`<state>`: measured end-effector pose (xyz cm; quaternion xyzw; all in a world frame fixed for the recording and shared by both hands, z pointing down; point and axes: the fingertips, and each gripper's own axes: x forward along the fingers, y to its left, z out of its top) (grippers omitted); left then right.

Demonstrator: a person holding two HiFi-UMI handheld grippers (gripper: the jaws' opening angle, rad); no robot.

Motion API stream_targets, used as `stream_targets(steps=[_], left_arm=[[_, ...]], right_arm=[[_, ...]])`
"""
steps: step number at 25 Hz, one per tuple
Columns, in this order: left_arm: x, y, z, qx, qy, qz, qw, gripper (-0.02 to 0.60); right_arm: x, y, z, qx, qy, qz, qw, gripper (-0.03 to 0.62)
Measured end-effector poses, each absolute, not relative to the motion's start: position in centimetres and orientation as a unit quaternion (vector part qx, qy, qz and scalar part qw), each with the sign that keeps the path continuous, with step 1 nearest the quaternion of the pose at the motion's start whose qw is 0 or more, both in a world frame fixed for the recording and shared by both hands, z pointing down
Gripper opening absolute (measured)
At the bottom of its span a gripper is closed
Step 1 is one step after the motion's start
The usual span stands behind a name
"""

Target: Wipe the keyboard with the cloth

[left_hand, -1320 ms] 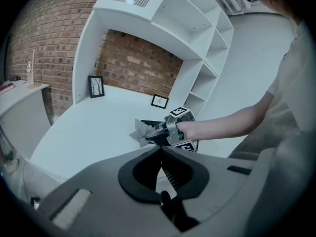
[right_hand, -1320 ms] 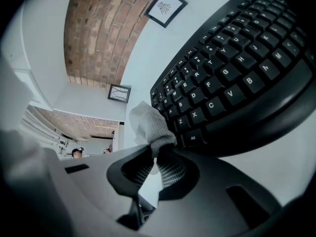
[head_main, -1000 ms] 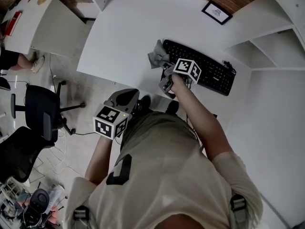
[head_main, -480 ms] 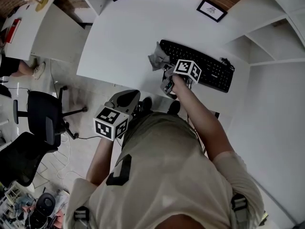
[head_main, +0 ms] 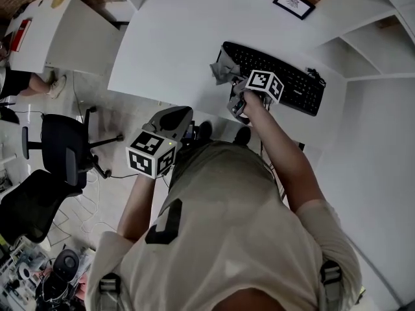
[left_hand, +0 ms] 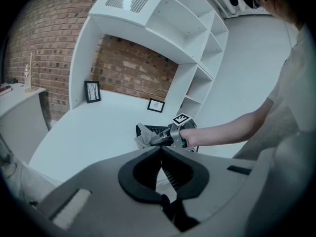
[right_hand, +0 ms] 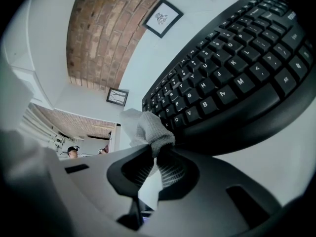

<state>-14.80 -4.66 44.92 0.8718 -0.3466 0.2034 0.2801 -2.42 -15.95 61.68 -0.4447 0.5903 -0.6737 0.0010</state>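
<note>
A black keyboard [head_main: 280, 78] lies on the white curved desk [head_main: 175, 37], toward its right end; it fills the right gripper view [right_hand: 232, 78]. A grey cloth [head_main: 224, 69] rests at the keyboard's left end, and my right gripper [head_main: 237, 91] is shut on it. In the right gripper view the cloth [right_hand: 148, 128] bunches between the jaws against the keyboard's near-left keys. My left gripper [head_main: 174, 119] hangs off the desk's front edge, over the floor, jaws shut on nothing [left_hand: 160, 154].
Two small framed pictures [head_main: 293, 2] [left_hand: 92, 91] stand at the desk's back. White shelves [head_main: 382, 44] rise to the right. Black office chairs [head_main: 61, 149] stand on the floor at left. A second white desk [head_main: 39, 24] is far left.
The right gripper and the cloth stay at the keyboard's left end, barely shifting. The head view has shifted slightly. The left gripper has not moved.
</note>
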Motion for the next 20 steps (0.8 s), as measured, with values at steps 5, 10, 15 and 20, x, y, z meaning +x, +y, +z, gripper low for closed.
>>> stream_targets(steps=[5, 10, 15, 20], left_arm=[[-15.1, -4.5, 44.9, 0.871, -0.351, 0.202, 0.279, 0.005], [-14.9, -4.5, 44.9, 0.873, -0.348, 0.199, 0.28, 0.005], [-14.2, -4.4, 44.7, 0.876, -0.34, 0.197, 0.28, 0.005], [-13.5, -4.3, 44.6, 0.879, -0.333, 0.2, 0.275, 0.005]], right_arm=[[-2.1, -15.8, 61.7, -0.447, 0.591, -0.671, 0.002, 0.015], [-1.5, -15.6, 61.7, -0.453, 0.59, -0.668, 0.005, 0.015], [-0.8, -15.2, 61.6, -0.458, 0.589, -0.666, 0.005, 0.015], [0.2, -14.8, 61.7, -0.463, 0.587, -0.664, 0.007, 0.015]])
